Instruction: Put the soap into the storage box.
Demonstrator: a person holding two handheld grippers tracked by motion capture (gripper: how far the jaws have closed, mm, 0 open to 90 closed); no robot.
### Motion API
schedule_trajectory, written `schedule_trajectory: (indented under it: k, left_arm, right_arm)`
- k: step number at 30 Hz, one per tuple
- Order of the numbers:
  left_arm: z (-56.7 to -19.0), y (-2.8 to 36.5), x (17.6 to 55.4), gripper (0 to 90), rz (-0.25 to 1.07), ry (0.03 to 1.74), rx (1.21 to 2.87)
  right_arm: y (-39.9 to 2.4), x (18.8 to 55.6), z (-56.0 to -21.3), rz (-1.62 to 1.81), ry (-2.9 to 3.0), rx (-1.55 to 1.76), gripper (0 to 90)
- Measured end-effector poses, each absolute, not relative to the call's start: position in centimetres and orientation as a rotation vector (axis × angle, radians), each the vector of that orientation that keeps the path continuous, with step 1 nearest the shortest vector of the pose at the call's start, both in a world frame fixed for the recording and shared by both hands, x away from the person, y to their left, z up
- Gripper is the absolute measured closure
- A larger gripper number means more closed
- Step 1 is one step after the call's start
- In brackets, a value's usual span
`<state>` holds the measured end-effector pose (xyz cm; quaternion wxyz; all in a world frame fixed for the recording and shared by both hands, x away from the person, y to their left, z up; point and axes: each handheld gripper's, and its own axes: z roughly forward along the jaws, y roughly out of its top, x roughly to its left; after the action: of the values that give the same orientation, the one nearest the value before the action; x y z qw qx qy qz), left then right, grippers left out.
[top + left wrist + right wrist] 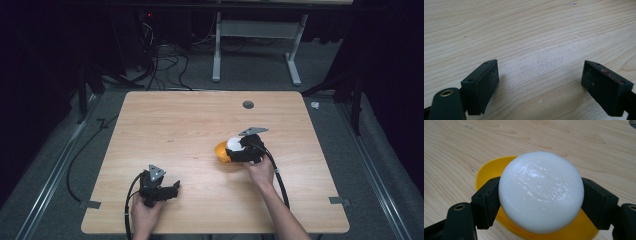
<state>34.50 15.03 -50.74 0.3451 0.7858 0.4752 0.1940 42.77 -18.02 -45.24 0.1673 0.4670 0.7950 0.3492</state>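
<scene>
Soap bar (541, 191), white and round, sits clamped between the two black jaws of the right claw (541, 195); pads press its left and right sides, jaws partly closed around it. Soap hangs above a yellow bowl (486, 170), bowl rim showing behind and below the bar in the right gripper view; cannot tell whether soap touches the bowl. Faint embossed marks on the soap's top face, not readable.

High view: right claw (236, 148) over the right half of the wooden bench (190, 120), roughly midway between far and near edges. White soap (233, 143) and yellow bowl (221, 151) show at its tip, bowl resting on the bench. Right hand (261, 171) grips the claw body from the near side, forearm coming in from the near edge, cable trailing back beside it.

Left claw (175, 186) near the near-left corner of the bench, held by the left hand (145, 209), well apart from bowl and soap. Left gripper view: left claw (540, 82) jaws spread wide, nothing between them, bare wood grain under and ahead.

Dark round hole (248, 105) in the bench near the far edge, right of centre. Grey tape tabs at the near-left and near-right edges.
</scene>
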Motion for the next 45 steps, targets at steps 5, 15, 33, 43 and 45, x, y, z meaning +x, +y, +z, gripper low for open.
schedule_trajectory:
  k: [5, 15, 33, 43, 45]
  left_arm:
    - [-50.7, 15.0, 34.5, 15.0, 0.505, 1.233, 2.041]
    - [-50.7, 15.0, 34.5, 15.0, 0.505, 1.234, 2.041]
    - [-50.8, 15.0, 34.5, 15.0, 0.506, 1.233, 2.040]
    - [-50.8, 15.0, 34.5, 15.0, 0.507, 1.233, 2.040]
    - [-50.8, 15.0, 34.5, 14.9, 0.507, 1.233, 2.040]
  right_arm:
    - [-17.9, 42.7, -45.3, 0.989, 2.261, 1.328, 25.0]
    - [-18.1, 42.1, -44.2, 1.053, 2.232, 1.300, 24.8]
    - [-19.3, 41.6, -43.3, 1.114, 2.181, 1.307, 26.8]
    - [-20.2, 40.9, -42.6, 1.132, 2.149, 1.307, 27.4]
    - [-20.4, 40.8, -42.5, 1.130, 2.145, 1.305, 27.4]
